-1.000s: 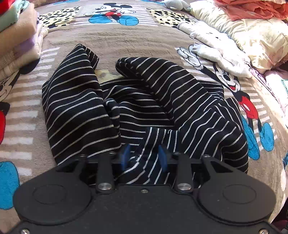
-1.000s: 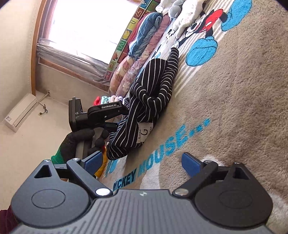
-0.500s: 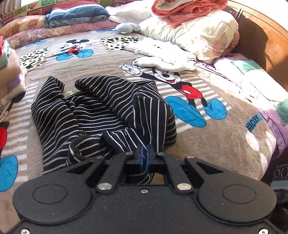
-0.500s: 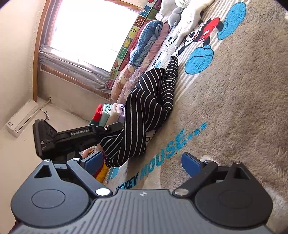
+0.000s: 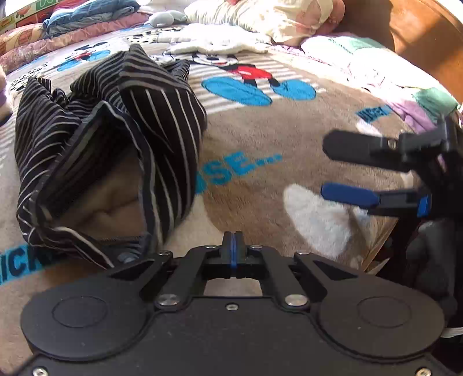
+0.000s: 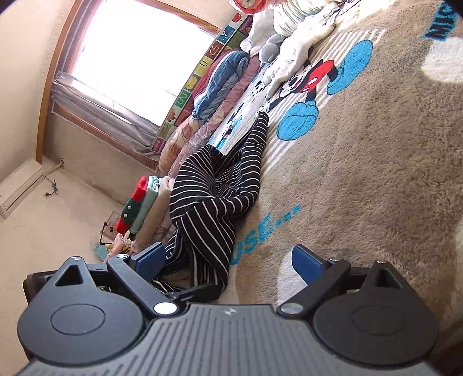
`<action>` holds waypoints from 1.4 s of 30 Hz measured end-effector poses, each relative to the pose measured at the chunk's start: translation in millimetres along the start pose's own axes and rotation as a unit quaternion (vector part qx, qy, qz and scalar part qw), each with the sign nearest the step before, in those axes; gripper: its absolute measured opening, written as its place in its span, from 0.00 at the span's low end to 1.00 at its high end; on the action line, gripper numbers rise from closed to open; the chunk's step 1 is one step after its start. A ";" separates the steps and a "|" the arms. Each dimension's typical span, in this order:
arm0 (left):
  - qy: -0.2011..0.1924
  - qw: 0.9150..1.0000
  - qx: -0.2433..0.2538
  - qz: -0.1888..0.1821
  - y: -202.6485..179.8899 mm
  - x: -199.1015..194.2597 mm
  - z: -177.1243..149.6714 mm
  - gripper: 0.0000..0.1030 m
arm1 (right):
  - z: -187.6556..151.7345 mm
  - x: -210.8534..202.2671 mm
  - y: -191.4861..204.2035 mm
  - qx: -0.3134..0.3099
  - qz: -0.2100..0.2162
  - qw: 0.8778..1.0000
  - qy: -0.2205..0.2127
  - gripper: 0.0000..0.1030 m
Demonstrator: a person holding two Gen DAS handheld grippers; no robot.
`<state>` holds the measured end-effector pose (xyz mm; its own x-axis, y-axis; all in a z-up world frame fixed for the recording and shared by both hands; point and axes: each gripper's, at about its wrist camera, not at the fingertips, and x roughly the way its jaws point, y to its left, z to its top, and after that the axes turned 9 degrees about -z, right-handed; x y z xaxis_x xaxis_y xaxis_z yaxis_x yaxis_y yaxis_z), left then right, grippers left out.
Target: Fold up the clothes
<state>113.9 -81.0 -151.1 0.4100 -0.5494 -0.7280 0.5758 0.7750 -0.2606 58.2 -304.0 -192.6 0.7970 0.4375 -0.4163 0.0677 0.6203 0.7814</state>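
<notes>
The left claw [image 5: 233,245] is closed, its blue pads pressed flat together with nothing visible between them. The striped garment [image 5: 115,138] sits just left of it, bunched and lifted into a hollow fold, with its near hem running down beside the claw's left linkage; whether any cloth is caught there I cannot tell. The garment is black with thin white stripes and rests on a tan blanket [image 5: 260,138] covering the bed, printed with cartoon mice and blue lettering.

The right claw [image 6: 228,260] is wide open and empty, its two blue pads well apart. In the left wrist view it appears at the right edge [image 5: 350,170], one finger above the other, hovering over the blanket near a white patch and well apart from the garment. In the right wrist view the garment [image 6: 214,202] lies ahead of the right claw, stretched away along the bed toward the pillows [image 6: 292,17].

A stack of folded clothes [image 6: 139,202] stands beyond the garment at the bed's edge. A white garment [image 5: 214,40] lies farther up the blanket, and a window [image 6: 136,57] is bright behind.
</notes>
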 end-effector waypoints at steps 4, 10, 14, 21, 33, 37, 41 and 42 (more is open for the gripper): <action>0.009 1.000 -0.022 -0.014 -6.7 5.8 -21.6 0.02 | -2.3 -1.7 14.0 -0.039 -0.025 0.999 0.002 0.90; -0.056 0.995 -0.082 -0.011 13.8 -55.7 -17.9 0.07 | -1.2 8.0 60.3 -0.133 -0.045 0.990 0.015 0.81; -0.127 0.985 -0.112 0.039 28.9 -93.9 -17.3 0.44 | 9.2 30.4 105.8 -0.191 -0.067 0.979 0.015 0.80; -0.157 0.978 -0.069 0.119 44.6 -90.2 0.5 0.44 | 35.8 100.0 168.9 -0.251 -0.125 0.960 0.023 0.80; -0.107 0.987 0.012 0.122 39.7 -57.0 -14.1 0.01 | 50.1 138.0 153.2 -0.281 -0.196 0.938 0.060 0.17; -0.104 0.988 0.022 0.116 30.3 -63.8 -26.7 0.01 | 51.6 103.6 135.3 -0.253 -0.182 0.949 0.046 0.15; -0.089 0.988 0.034 0.118 21.0 -64.7 -40.8 0.01 | 43.5 86.3 111.3 -0.239 -0.195 0.950 0.046 0.13; -0.084 0.988 0.038 0.121 19.0 -63.4 -44.2 0.01 | 41.3 82.5 105.1 -0.236 -0.199 0.950 0.046 0.12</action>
<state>67.5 -17.7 -137.9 0.6502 -0.3996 -0.6461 0.4954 0.8678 -0.0381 155.8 -229.5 -125.6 0.7070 0.1482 -0.6915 0.0589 0.9620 0.2664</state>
